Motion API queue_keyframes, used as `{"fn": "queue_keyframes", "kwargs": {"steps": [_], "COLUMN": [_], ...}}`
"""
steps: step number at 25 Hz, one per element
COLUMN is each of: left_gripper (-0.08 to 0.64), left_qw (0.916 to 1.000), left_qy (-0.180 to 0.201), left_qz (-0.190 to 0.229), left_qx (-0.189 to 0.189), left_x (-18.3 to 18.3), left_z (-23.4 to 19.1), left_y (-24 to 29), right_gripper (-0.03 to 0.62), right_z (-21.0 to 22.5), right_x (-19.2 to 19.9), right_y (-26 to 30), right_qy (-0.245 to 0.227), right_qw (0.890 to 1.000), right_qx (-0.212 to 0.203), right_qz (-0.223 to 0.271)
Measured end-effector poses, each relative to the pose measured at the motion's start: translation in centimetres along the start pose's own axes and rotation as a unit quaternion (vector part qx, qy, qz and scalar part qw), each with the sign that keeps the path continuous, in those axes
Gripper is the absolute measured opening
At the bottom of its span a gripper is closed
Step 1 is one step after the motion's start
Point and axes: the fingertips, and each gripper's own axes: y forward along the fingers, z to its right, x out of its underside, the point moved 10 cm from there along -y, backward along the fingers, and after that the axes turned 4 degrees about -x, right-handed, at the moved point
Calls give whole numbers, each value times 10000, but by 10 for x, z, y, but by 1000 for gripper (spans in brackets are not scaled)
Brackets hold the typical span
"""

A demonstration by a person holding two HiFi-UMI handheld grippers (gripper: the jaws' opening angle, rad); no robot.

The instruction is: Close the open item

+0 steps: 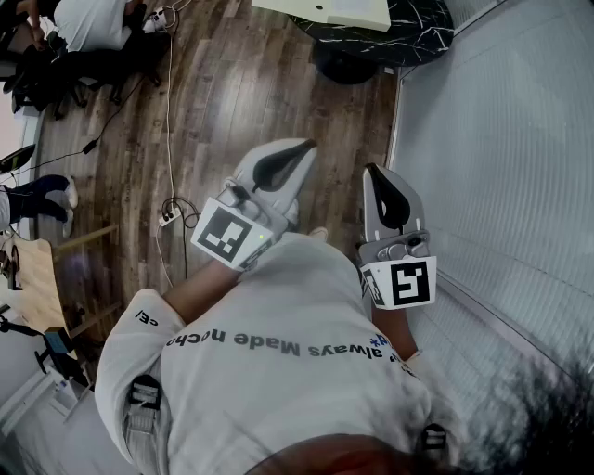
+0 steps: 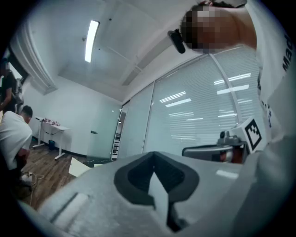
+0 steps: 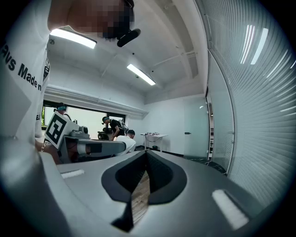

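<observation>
While you hold both tools close in front of your chest, your left hand-held gripper (image 1: 306,147) has its jaws pressed together with nothing between them, and your right hand-held gripper (image 1: 372,171) is closed and empty too. Both point out over the wooden floor (image 1: 232,93), alongside the glass wall with blinds (image 1: 501,139). Far ahead, at that wall's end, stands a frosted glass door (image 3: 194,129) with a handle. You cannot tell whether it is open.

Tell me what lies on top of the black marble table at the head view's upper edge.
A pale flat board lies on the black marble table, cut off by the frame's top edge. The tabletop beneath it is hidden.
</observation>
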Motion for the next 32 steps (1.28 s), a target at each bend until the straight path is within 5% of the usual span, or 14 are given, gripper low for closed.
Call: {"fn": "queue_keyframes", "kwargs": {"steps": [17,32], "left_gripper": [3,3], "left_qw": [9997,9987], "left_qy": [-60,-56], "left_qz": [-168,-430], "left_qx": [-146,-250], "left_x": [3,9], "left_z": [-55,-103], "left_y": [24,243], "right_gripper": [0,0], "right_z": [23,233], "right_x": [4,10], "right_y": [63,134], "right_qy": [127,303], "right_qw": [9998,9994], "right_qx": [-103,-66], "right_qz": [63,156]}}
